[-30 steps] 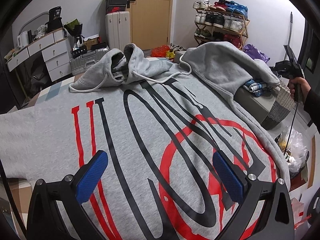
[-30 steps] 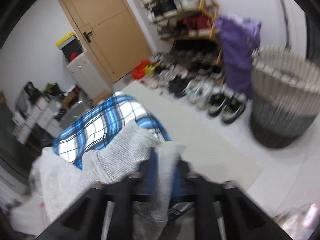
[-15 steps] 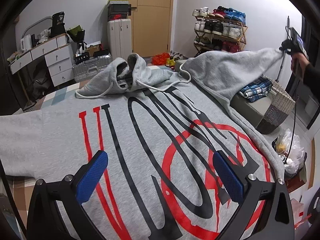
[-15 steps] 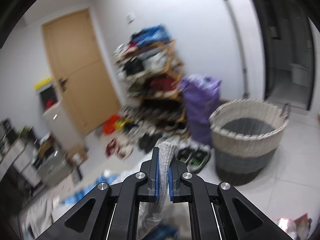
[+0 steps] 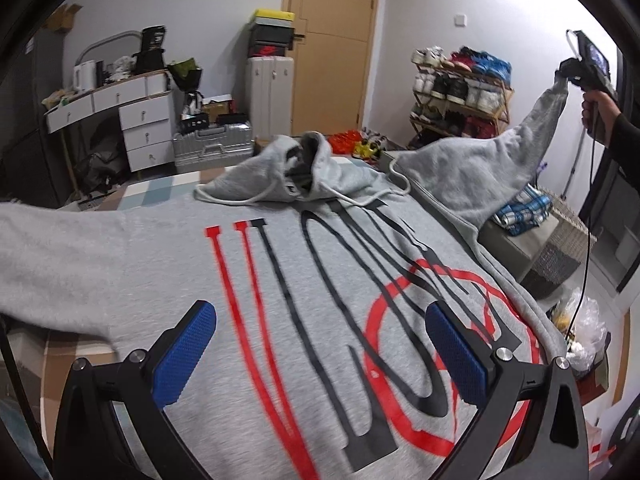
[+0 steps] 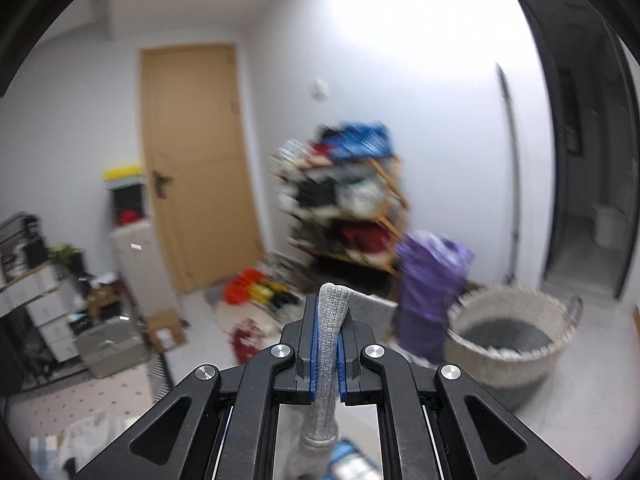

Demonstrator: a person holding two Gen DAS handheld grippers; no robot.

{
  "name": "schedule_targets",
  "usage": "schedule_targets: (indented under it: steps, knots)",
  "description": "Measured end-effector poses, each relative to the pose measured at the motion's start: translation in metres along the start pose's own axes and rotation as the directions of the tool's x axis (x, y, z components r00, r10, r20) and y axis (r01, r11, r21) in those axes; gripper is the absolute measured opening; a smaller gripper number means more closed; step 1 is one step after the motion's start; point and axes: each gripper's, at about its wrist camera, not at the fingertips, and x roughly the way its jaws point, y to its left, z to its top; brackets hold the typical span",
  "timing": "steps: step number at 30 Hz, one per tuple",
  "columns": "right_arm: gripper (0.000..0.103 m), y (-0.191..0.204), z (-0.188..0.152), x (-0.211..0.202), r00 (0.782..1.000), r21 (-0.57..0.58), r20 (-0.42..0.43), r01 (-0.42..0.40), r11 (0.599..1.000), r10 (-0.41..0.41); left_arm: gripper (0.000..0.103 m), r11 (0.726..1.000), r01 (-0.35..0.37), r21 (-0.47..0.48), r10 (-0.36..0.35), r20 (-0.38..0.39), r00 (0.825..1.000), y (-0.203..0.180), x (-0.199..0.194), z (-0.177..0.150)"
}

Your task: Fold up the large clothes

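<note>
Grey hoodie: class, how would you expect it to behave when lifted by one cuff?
Probably floppy: the sleeve sags between the raised right gripper and the hoodie. Likely fairly heavy, since most of it stays flat. The ribbed cuff seems unlikely to slip.

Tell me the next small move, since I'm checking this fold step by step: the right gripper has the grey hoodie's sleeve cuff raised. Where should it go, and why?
Probably carry the ribbed grey sleeve cuff across and lay it on the chest of the grey printed hoodie. The right gripper is shut on the cuff, the sleeve hangs lifted off to the side, and the body lies flat. The left gripper is open above it, holding nothing.
</note>
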Motion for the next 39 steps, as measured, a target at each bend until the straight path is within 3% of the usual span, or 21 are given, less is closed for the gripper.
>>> schedule_targets:
  steps: [3, 6, 11, 15, 16, 17, 22, 25, 29, 31, 32, 33, 34, 35, 36, 37, 39]
  knots:
    - [0.007, 0.046, 0.004, -0.042, 0.988, -0.055, 0.059, -0.143, 0.988, 0.146, 0.102, 0.999, -0.034, -0.026, 0.034, 0.010, 0.999, 0.016, -0.008, -0.008]
    - [0.007, 0.104, -0.004, -0.082, 0.950, -0.137, 0.072, -0.291, 0.947, 0.303, 0.102, 0.996, -0.072, -0.062, 0.073, 0.013, 0.997, 0.032, -0.017, -0.015]
    - [0.007, 0.213, -0.047, -0.115, 0.841, -0.202, -0.056, -0.537, 0.819, 0.537, 0.102, 0.980, -0.123, -0.155, 0.128, 0.018, 0.992, 0.065, -0.033, -0.030]
    - [0.007, 0.301, -0.109, -0.126, 0.748, -0.235, -0.197, -0.664, 0.710, 0.634, 0.102, 0.965, -0.172, -0.199, 0.179, 0.019, 0.984, 0.081, -0.046, -0.039]
    - [0.007, 0.326, -0.132, -0.126, 0.712, -0.230, -0.260, -0.702, 0.675, 0.652, 0.102, 0.960, -0.188, -0.208, 0.196, 0.019, 0.980, 0.086, -0.049, -0.042]
    - [0.007, 0.340, -0.146, -0.126, 0.690, -0.220, -0.296, -0.722, 0.656, 0.661, 0.102, 0.957, -0.196, -0.214, 0.204, 0.020, 0.979, 0.088, -0.051, -0.043]
    - [0.007, 0.420, -0.266, -0.126, 0.533, -0.144, -0.511, -0.826, 0.544, 0.674, 0.102, 0.936, -0.213, -0.282, 0.222, 0.002, 0.975, 0.107, -0.053, -0.059]
    - [0.007, 0.452, -0.334, -0.130, 0.450, -0.093, -0.614, -0.857, 0.507, 0.648, 0.102, 0.928, -0.209, -0.308, 0.216, -0.010, 0.976, 0.114, -0.052, -0.063]
    - [0.007, 0.471, -0.400, -0.134, 0.362, -0.030, -0.710, -0.873, 0.488, 0.604, 0.102, 0.928, -0.213, -0.306, 0.224, 0.001, 0.975, 0.116, -0.057, -0.066]
    - [0.008, 0.472, -0.419, -0.144, 0.341, -0.027, -0.735, -0.878, 0.478, 0.586, 0.102, 0.929, -0.211, -0.305, 0.223, 0.005, 0.975, 0.116, -0.059, -0.068]
    - [0.010, 0.475, -0.429, -0.145, 0.319, -0.017, -0.751, -0.885, 0.465, 0.579, 0.102, 0.929, -0.208, -0.306, 0.220, 0.006, 0.975, 0.113, -0.059, -0.069]
    - [0.011, 0.480, -0.437, -0.147, 0.277, 0.003, -0.774, -0.898, 0.440, 0.570, 0.102, 0.929, -0.204, -0.308, 0.216, 0.007, 0.976, 0.117, -0.059, -0.069]
    - [0.016, 0.485, -0.443, -0.149, 0.244, 0.017, -0.791, -0.908, 0.419, 0.561, 0.102, 0.930, -0.201, -0.309, 0.213, 0.006, 0.977, 0.116, -0.059, -0.070]
    - [0.037, 0.488, -0.446, -0.152, 0.228, 0.024, -0.797, -0.913, 0.407, 0.559, 0.102, 0.930, -0.198, -0.310, 0.211, 0.007, 0.977, 0.120, -0.060, -0.070]
    - [0.055, 0.489, -0.449, -0.155, 0.184, 0.049, -0.808, -0.926, 0.374, 0.560, 0.102, 0.930, -0.198, -0.310, 0.210, 0.007, 0.978, 0.119, -0.060, -0.070]
    - [0.083, 0.490, -0.451, -0.160, 0.134, 0.078, -0.815, -0.939, 0.336, 0.563, 0.102, 0.931, -0.197, -0.308, 0.210, 0.008, 0.978, 0.118, -0.060, -0.071]
    - [0.084, 0.483, -0.444, -0.172, 0.074, 0.118, -0.793, -0.955, 0.271, 0.605, 0.102, 0.932, -0.200, -0.303, 0.213, 0.011, 0.977, 0.122, -0.064, -0.070]
